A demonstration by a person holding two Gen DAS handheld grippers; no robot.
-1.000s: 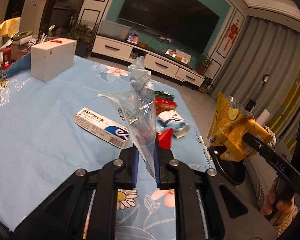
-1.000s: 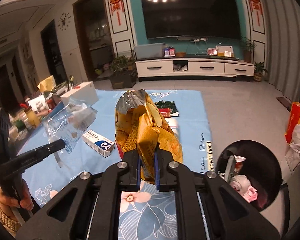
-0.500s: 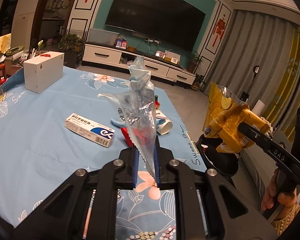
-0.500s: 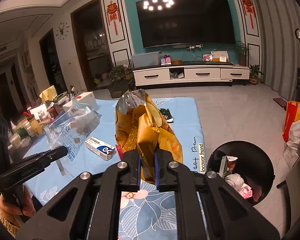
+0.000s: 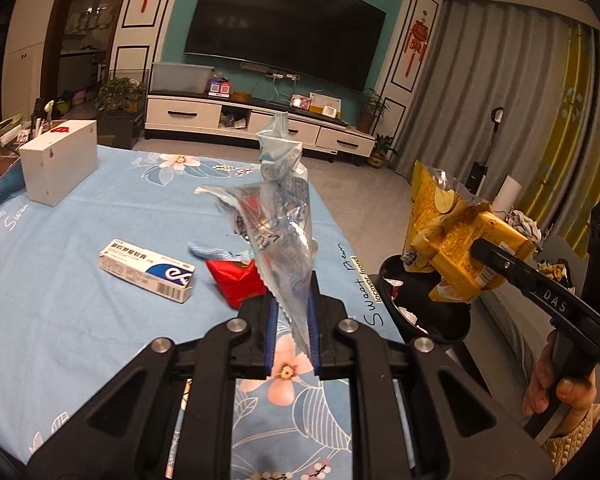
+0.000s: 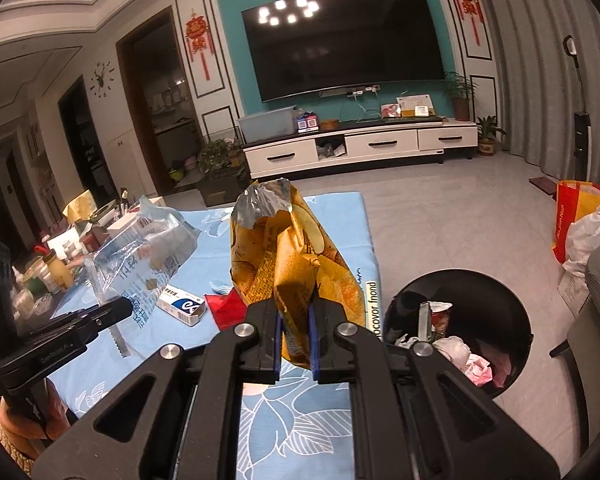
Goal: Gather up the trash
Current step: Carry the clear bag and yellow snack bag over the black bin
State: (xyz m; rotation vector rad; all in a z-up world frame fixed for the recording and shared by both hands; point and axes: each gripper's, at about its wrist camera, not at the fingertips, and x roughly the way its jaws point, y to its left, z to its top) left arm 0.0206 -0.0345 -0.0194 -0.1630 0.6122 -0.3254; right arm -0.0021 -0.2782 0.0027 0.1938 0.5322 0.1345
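My left gripper [image 5: 292, 304] is shut on a clear plastic bag [image 5: 276, 224] and holds it up above the blue flowered tablecloth [image 5: 80, 312]. My right gripper [image 6: 296, 312] is shut on a yellow snack bag [image 6: 292, 256], held over the table's right edge beside a black trash bin [image 6: 516, 308] with wrappers inside. In the left wrist view the yellow bag [image 5: 452, 240] hangs above the bin [image 5: 424, 316]. A white and blue medicine box [image 5: 146, 270] and a red wrapper [image 5: 236, 282] lie on the cloth.
A white box [image 5: 58, 160] stands at the table's far left. Bottles and clutter [image 6: 44, 272] crowd the left side. A red and yellow bag [image 6: 572, 216] sits on the floor at right. A TV cabinet [image 6: 360, 148] lines the far wall.
Both grippers have risen and pulled back with their bags. The yellow bag has moved nearer over the bin. More of the table's near end shows.
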